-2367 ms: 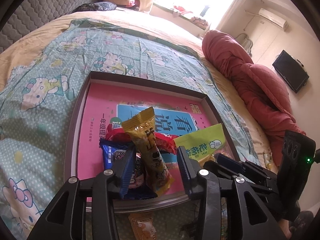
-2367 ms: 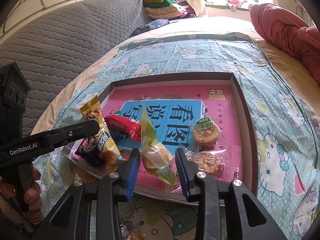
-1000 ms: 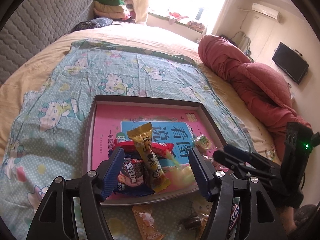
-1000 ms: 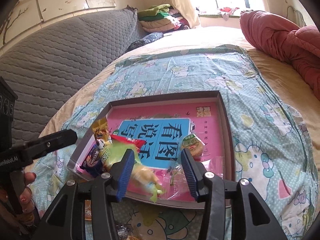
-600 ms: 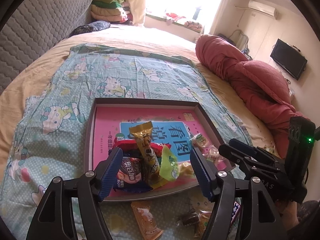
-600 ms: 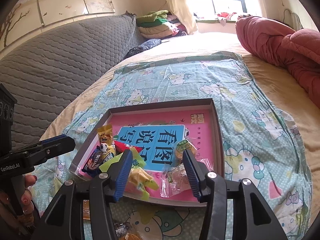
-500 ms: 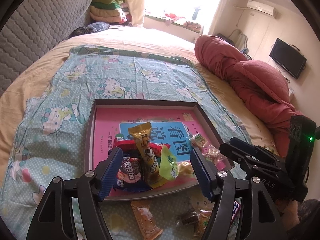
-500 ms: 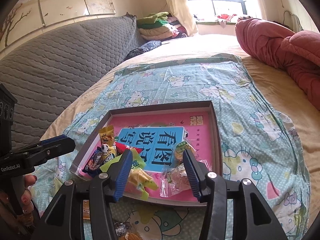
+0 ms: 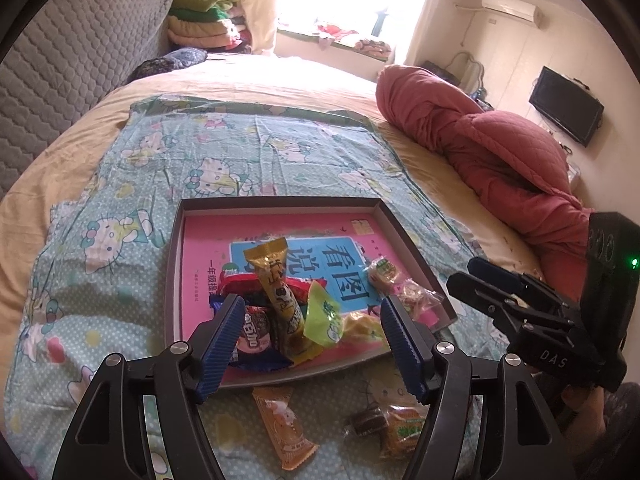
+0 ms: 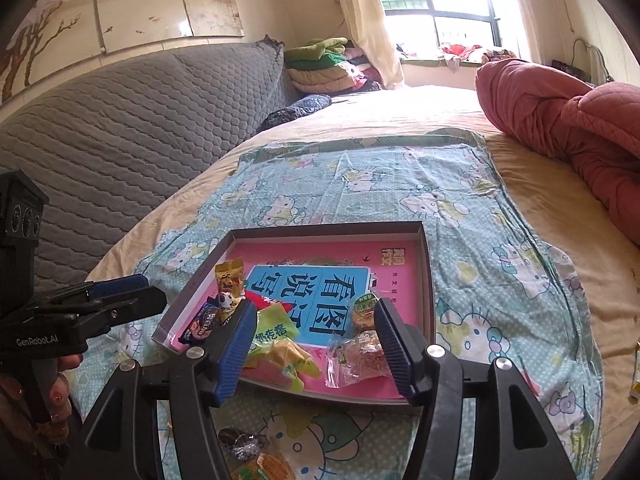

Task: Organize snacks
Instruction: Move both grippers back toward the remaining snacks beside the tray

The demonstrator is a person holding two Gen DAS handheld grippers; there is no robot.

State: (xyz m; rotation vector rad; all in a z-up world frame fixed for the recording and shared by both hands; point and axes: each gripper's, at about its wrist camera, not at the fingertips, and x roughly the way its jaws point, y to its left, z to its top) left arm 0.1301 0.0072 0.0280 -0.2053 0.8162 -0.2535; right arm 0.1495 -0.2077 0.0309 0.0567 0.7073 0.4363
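Since the earlier frames both grippers have backed away from the tray [image 9: 404, 236] and let go: the yellow-brown bar [image 9: 278, 288] that the left gripper [image 9: 312, 344] pinched now leans on the heap at the tray's 7 o'clock corner, and the green packet [image 10: 280, 344] that the right gripper [image 10: 316, 344] carried lies near the tray's front edge. Both tools now hover with jaws spread and nothing between them, short of the tray's near rim.

Inside the tray, over the pink book cover, the dark blue cookie pack [image 9: 256, 332] and a red wrapper [image 9: 240, 280] sit under the bar, while two clear-wrapped pastries [image 10: 366, 350] rest toward 5 o'clock. Outside, on the cartoon-cat sheet [image 9: 224, 148], loose snacks wait: an orange wafer pack [image 9: 286, 424] at 6 o'clock of the left view, and a dark chocolate piece [image 9: 366, 422] beside an orange-green pastry pack [image 9: 402, 430] toward 5 o'clock.

The job looks partly done (three pieces at least remain on the sheet). The risks, as I judge them: the heap is stacked loosely, so another item dropped on it could slide the bar over the low rim; the soft bedding may tilt the tray under a pressing jaw; and the two grippers, working close together, could knock each other reaching for neighbouring pieces.
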